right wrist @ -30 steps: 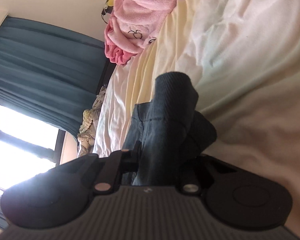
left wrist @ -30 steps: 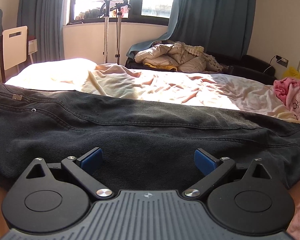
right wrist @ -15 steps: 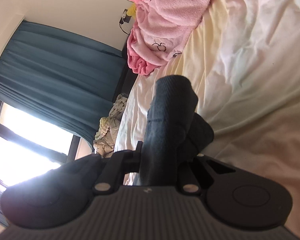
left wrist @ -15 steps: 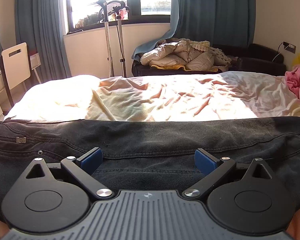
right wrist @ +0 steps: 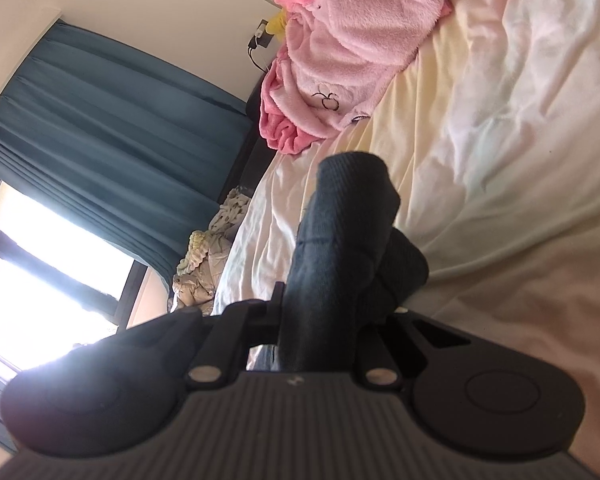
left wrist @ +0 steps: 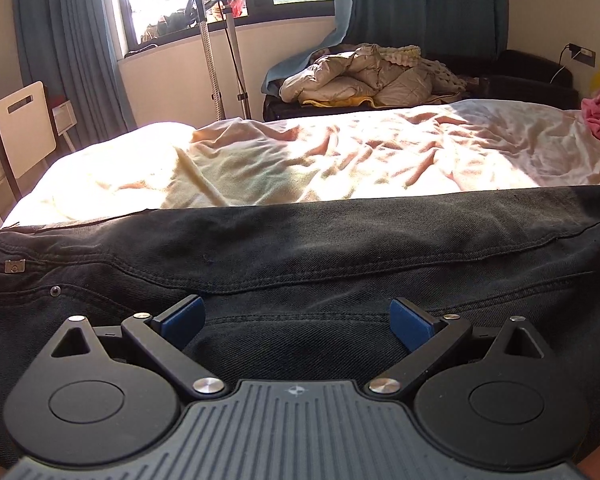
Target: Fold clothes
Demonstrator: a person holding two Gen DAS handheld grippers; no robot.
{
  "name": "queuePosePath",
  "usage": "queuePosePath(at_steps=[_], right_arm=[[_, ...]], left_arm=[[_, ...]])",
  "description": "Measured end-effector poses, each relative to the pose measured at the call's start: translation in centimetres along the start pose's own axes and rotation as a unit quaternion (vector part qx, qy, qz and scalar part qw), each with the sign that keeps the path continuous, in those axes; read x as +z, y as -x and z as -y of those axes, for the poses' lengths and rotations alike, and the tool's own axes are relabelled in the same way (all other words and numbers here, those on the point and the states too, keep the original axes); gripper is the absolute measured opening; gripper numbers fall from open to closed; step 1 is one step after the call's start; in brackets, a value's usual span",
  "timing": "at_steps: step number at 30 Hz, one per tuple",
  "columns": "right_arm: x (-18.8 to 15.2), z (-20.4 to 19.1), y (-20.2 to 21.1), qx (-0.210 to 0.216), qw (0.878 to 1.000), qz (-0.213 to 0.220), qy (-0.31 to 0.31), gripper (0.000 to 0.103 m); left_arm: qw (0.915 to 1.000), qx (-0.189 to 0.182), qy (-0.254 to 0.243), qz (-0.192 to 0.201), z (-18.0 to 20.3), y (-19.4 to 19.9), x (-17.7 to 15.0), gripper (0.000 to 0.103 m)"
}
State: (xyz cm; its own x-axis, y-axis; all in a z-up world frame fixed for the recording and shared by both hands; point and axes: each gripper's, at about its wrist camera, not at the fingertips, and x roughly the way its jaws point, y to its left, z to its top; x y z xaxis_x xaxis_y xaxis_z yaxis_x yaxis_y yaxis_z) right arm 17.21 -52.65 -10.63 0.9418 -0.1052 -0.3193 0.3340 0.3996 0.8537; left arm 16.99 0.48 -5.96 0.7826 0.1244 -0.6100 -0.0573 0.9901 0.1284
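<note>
The left tool (left wrist: 298, 322) stands wide open, its two blue pads (left wrist: 182, 316) well apart with nothing between them. It hangs just above the black jeans (left wrist: 300, 256), which stretch sideways across the whole left wrist view directly in front of and beneath the pads. Whether the pads touch the denim cannot be told. The jeans' seam lines run across the cloth ahead of the tool, and a rivet (left wrist: 54, 290) and a small metal tag (left wrist: 14, 266) show at the left, on the side of the left pad. Beyond the jeans lies the bed (left wrist: 340, 160), its pale, creased sheet lit by sun. Behind the bed a quilted coat (left wrist: 364, 76) is heaped on a dark sofa, with teal curtains (left wrist: 428, 4) and a window behind it.

The right tool (right wrist: 332, 308) is closed on a bunched fold of the jeans (right wrist: 340, 232); the dark cloth rises from between the fingers and rolls over in a rounded hump straight ahead of the tool, hiding the fingertips. This view is tilted. Past the held fold the sheet of the bed (right wrist: 500, 140) spreads out, and farther along it a pink fleece garment (right wrist: 360, 36) lies in a heap, apart from the jeans.
</note>
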Motion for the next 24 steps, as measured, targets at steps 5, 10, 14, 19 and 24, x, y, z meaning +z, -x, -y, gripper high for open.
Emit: queuePosePath(at_steps=[5,10,14,19,24], right_arm=[[-0.7,-1.0,0.4,-0.003,0.999,0.013,0.036,0.009],[-1.8,-2.2,0.9,-0.008,0.995,0.032,0.094,0.009],[-3.2,-4.9,1.3,-0.023,0.977,0.044,0.208,0.009],[-6.9,-10.5,2.9,0.006,0.937,0.061,0.344,0.009],[-15.7,-18.5,5.4,0.076,0.881,0.068,0.463,0.009]], left_arm=[[0.9997,-0.003,0.017,-0.016,-0.2,-0.8,-0.3,0.102],[0.9992,-0.008,0.033,-0.021,-0.6,-0.9,-0.3,0.102],[0.9986,-0.018,0.046,0.016,-1.6,1.7,0.6,0.102],[0.9928,-0.037,0.087,0.072,-4.2,5.2,1.5,0.102],[0.9847,-0.021,0.126,0.119,-7.8,8.2,1.8,0.102]])
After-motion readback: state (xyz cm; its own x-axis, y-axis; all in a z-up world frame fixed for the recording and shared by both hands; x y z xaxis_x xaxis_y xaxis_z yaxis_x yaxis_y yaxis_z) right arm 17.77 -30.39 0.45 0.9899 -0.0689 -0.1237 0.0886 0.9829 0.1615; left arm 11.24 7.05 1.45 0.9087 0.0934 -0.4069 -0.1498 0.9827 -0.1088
